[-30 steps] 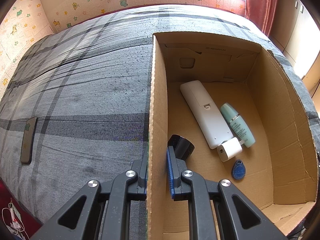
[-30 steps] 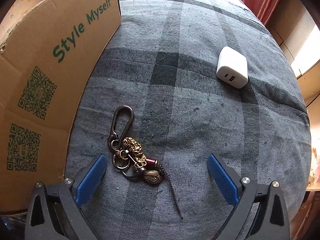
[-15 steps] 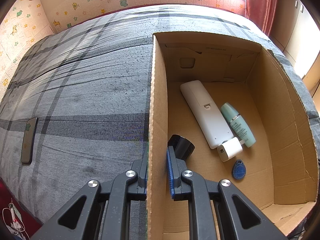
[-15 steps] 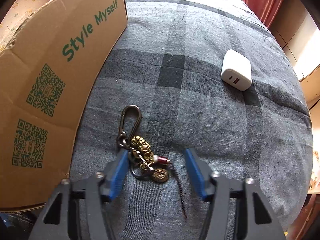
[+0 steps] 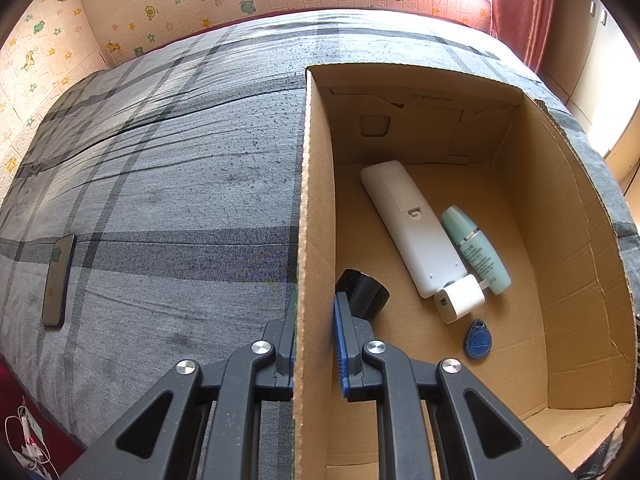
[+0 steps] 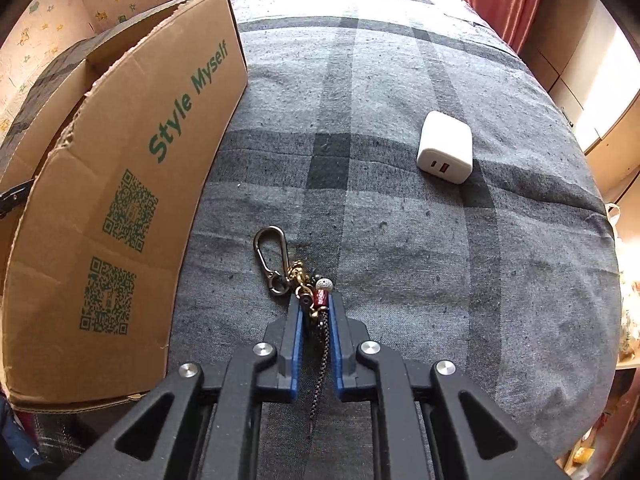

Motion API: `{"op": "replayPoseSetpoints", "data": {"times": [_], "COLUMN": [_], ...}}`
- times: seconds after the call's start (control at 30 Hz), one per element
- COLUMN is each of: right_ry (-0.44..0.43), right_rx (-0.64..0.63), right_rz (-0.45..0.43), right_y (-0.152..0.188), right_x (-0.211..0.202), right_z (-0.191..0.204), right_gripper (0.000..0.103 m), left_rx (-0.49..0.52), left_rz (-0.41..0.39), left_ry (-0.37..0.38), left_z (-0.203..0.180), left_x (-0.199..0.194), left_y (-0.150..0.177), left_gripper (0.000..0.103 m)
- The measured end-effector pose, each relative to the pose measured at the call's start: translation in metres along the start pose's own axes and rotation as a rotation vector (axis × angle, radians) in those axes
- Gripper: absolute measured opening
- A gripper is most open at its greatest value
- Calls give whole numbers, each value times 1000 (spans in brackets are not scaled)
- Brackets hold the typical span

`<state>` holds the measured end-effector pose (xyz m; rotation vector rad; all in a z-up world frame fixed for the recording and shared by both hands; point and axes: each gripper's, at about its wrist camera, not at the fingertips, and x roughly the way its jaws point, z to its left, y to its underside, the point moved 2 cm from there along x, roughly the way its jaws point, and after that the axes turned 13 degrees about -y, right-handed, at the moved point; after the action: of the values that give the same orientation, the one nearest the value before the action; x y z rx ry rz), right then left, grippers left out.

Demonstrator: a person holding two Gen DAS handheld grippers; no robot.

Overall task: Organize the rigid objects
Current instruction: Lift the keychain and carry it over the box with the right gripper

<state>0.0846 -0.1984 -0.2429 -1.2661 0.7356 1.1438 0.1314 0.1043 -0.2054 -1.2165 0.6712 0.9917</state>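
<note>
R gripper (image 6: 316,316) is pinched on the keychain (image 6: 298,284), lower centre of the right view: blue pads clamp the beaded/charm part, carabiner sticks out upper left of the jaws, braided cord trails back between the fingers. We read that as a grasp on the bulkiest bit so the loose rings don't slip. L gripper (image 5: 314,344) is pressed onto the left wall of the cardboard box (image 5: 316,200), one finger outside, one inside; prob bracing the box so it won't slide on the soft bedspread (image 5: 180,184) during drop-in. Inside the box, right half of the left view: white remote (image 5: 408,228), teal bottle (image 5: 476,248) touching its side, small white plug (image 5: 460,300) at the remote's near end, blue key fob (image 5: 477,340) just below, black cap (image 5: 366,294) by the inner finger. White charger (image 6: 445,147) sits upper right of the right view, well apart from the keychain, not yet boxed. Phone (image 5: 58,280) lies at left edge of the left view. Room: box wall w/ green print rises left of the keychain, so we'd need to lift above that rim before crossing; free floor inside is lower right of the box
</note>
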Motion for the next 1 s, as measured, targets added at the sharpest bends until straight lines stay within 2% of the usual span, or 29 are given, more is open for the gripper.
{"op": "replayPoseSetpoints", "data": {"times": [0.3, 0.53, 1.0], "right_ry": [9, 18, 10], "right_rx": [-24, -47, -84], "right_rz": [-59, -91, -156], "right_y": [-13, -32, -64], "right_x": [-34, -55, -107], "right_z": [20, 16, 34], "right_gripper": [10, 10, 10], "left_rx": [0, 0, 1], "left_rz": [0, 0, 0], "left_ry": [0, 1, 0], "left_z": [0, 1, 1], "left_x": [-1, -1, 0], "left_y": [-1, -1, -1], "left_gripper": [15, 15, 15]}}
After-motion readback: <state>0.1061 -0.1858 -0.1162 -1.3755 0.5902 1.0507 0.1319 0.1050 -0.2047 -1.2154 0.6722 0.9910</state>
